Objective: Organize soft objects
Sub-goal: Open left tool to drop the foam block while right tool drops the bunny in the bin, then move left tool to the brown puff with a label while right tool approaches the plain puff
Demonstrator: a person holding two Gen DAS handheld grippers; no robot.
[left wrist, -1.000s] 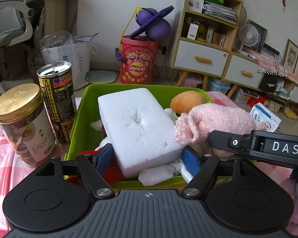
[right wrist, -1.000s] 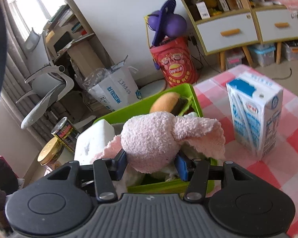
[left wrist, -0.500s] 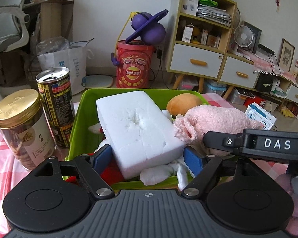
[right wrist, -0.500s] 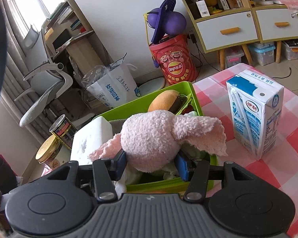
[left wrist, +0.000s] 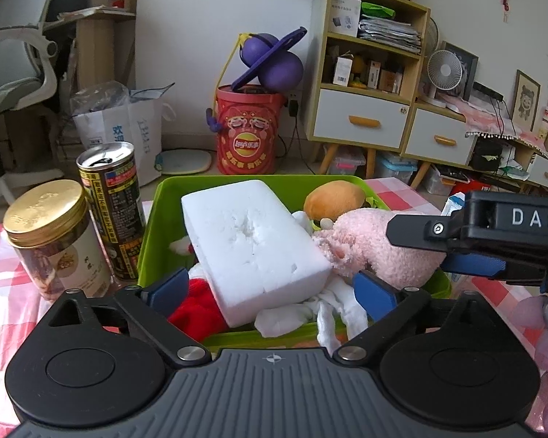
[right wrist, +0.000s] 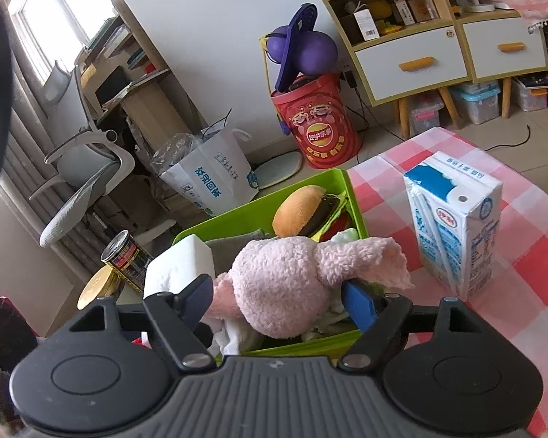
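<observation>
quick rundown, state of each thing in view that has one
left gripper: jaws just opened, clear of foam block
right gripper: jaws just opened, pink plush between them
foam block: tilted in bin
pink plush: lying in bin
green bin: crowded
drink can: upright, opened
jar: lid on
milk carton: upright

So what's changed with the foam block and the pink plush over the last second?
Both were let go. The left hand-held gripper has just been opening, its pads now clear of the white foam block. The right hand-held gripper has just been opening off the pink plush. Both items stay in the green bin; nothing else moved.
</observation>
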